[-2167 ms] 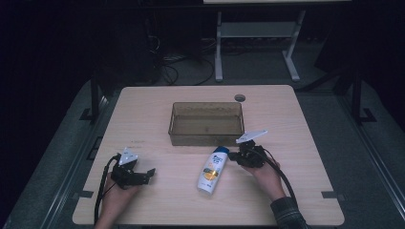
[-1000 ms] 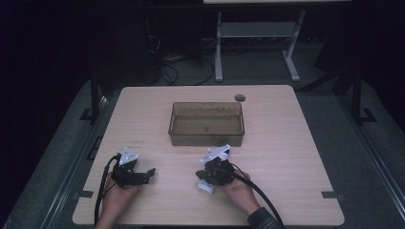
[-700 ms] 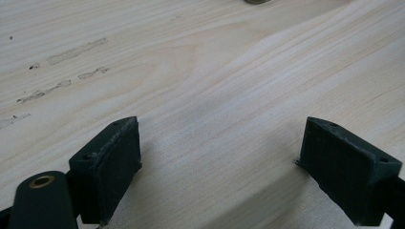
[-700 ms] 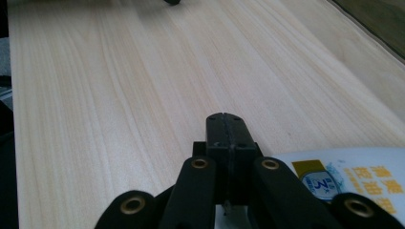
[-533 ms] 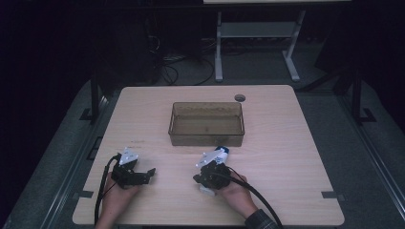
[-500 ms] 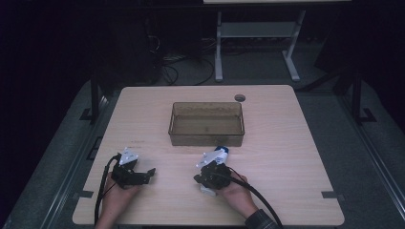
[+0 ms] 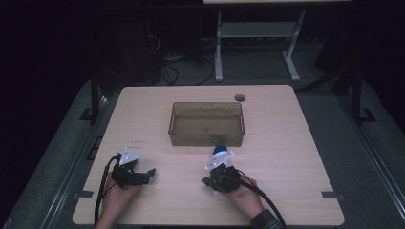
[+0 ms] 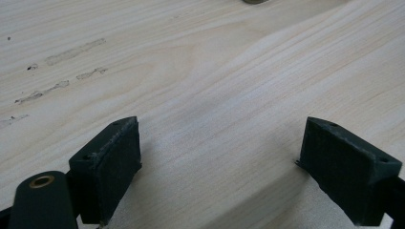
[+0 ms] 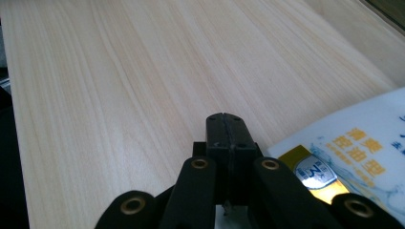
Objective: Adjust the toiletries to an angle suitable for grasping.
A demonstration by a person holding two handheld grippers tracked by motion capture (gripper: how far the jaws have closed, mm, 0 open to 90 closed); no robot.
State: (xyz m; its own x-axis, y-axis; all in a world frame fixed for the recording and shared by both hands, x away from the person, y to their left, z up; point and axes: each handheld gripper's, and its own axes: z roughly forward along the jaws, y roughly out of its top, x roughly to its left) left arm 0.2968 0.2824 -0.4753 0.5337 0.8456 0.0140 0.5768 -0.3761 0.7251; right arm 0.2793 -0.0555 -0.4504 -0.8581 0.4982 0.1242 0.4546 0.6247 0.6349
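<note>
A white bottle (image 7: 219,150) with a blue cap lies on the wooden table (image 7: 286,143), its cap toward the bin. My right gripper (image 7: 206,181) rests over the bottle's body and points left, its jaws pressed together with nothing between them. In the right gripper view the shut jaws (image 9: 224,125) hover over bare wood, and the bottle's label (image 9: 353,143) shows just to their right. My left gripper (image 7: 149,172) sits near the table's front left. In the left gripper view it (image 8: 219,157) is open, wide apart over bare wood (image 8: 200,71).
A clear brown bin (image 7: 206,141) stands at the middle of the table, beyond the bottle. A small round grommet (image 7: 239,98) sits behind it. The table's front edge is close under both hands. A metal stand (image 7: 258,33) is on the floor behind.
The right hand moved left from beside the bottle's cap and came over the bottle's body, then held nearly still. The left hand stayed put.
</note>
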